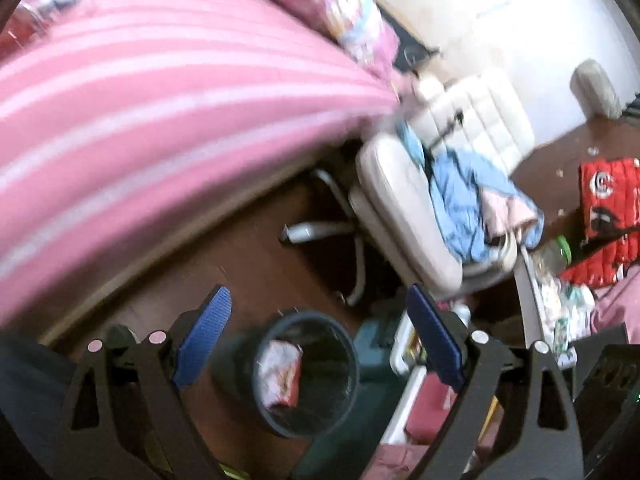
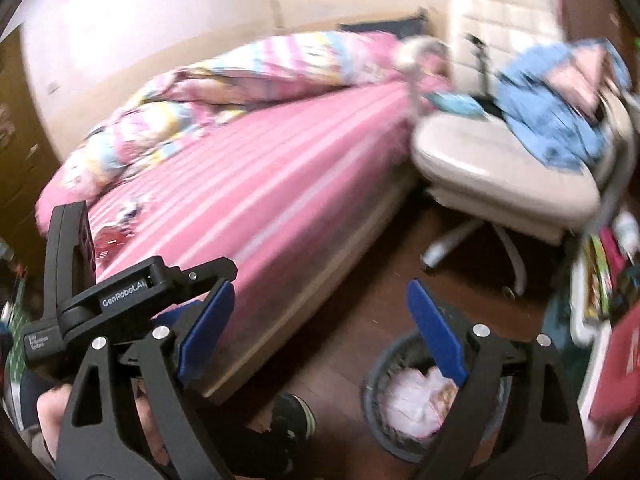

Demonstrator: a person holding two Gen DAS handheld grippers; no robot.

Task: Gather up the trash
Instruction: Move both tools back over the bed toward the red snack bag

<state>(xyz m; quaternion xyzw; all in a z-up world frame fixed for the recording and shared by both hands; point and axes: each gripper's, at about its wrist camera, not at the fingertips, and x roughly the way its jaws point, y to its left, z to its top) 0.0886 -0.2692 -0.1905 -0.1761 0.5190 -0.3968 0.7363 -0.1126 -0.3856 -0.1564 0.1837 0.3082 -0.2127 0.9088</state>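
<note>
A dark round trash bin [image 1: 308, 372] stands on the brown floor beside the bed, with a crumpled white and red wrapper [image 1: 280, 374] inside. My left gripper [image 1: 318, 344] is open and empty, right above the bin. In the right wrist view the bin [image 2: 384, 412] sits low right, holding pale crumpled trash [image 2: 416, 404]. My right gripper [image 2: 320, 340] is open and empty, above the floor left of the bin. The left gripper [image 2: 80, 264] shows at the left edge. Small litter [image 2: 116, 236] lies on the pink bed [image 2: 248, 200].
A white office chair [image 2: 500, 176] piled with blue clothes [image 2: 560, 108] stands right of the bed. A bunched quilt [image 2: 224, 92] lies along the wall. A white shelf with clutter [image 1: 556, 312] and a red bag [image 1: 608, 220] sit at right. A shoe [image 2: 292, 420] is on the floor.
</note>
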